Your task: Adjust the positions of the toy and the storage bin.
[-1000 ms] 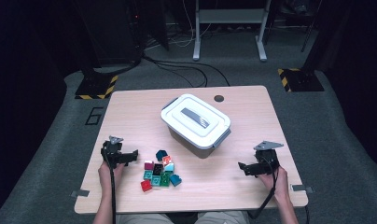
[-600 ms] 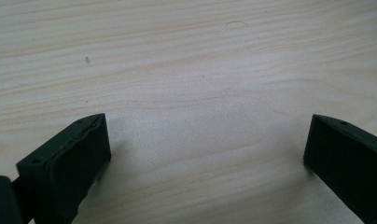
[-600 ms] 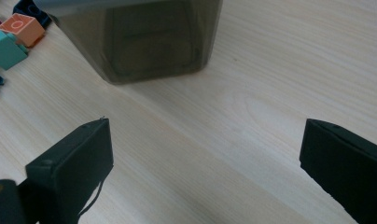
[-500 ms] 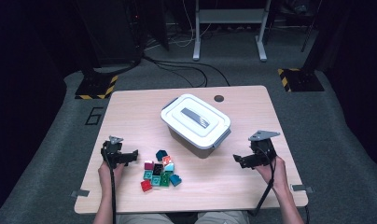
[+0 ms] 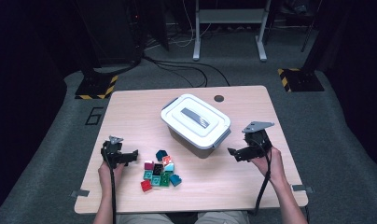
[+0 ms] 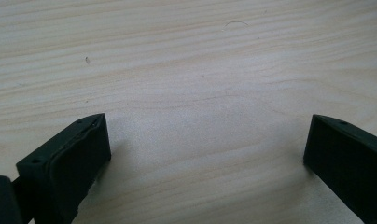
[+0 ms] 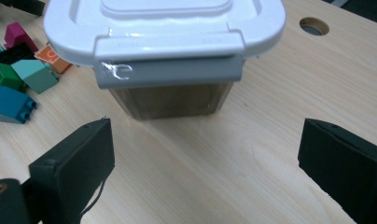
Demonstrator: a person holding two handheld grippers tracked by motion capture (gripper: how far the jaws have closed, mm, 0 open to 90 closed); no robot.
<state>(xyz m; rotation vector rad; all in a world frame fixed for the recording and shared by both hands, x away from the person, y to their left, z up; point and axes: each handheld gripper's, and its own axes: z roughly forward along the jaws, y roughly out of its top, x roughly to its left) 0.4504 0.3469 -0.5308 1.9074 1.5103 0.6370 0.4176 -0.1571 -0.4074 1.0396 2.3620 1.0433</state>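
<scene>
High view: at the left, the left hand (image 5: 107,171) is seen coming in from the table's near edge, with the forearm laid almost straight up the frame. The left gripper (image 5: 130,155) is held low over the bare wooden table (image 5: 130,112), pointed toward the pile of coloured blocks (image 5: 159,171) just beside it, apart from them. In the left gripper view its jaws are spread wide and nothing is held between them; only bare wood grain is seen there, and the tips seem to hover just above the surface, though contact cannot be ruled out.

Toward the middle, the lidded plastic box (image 5: 196,123) is set at an angle on the table, its white lid (image 7: 163,21) closed and a grey latch (image 7: 170,70) folded down on the side seen in the right gripper view. A small round hole (image 5: 219,98) is seen in the tabletop behind the box.

At the right, the right hand (image 5: 263,158) is raised off the table, with the forearm slanted inward. The right gripper (image 5: 233,152) is pointed at the latched end of the box, near it but not touching. Its jaws are spread wide and hold nothing.
</scene>
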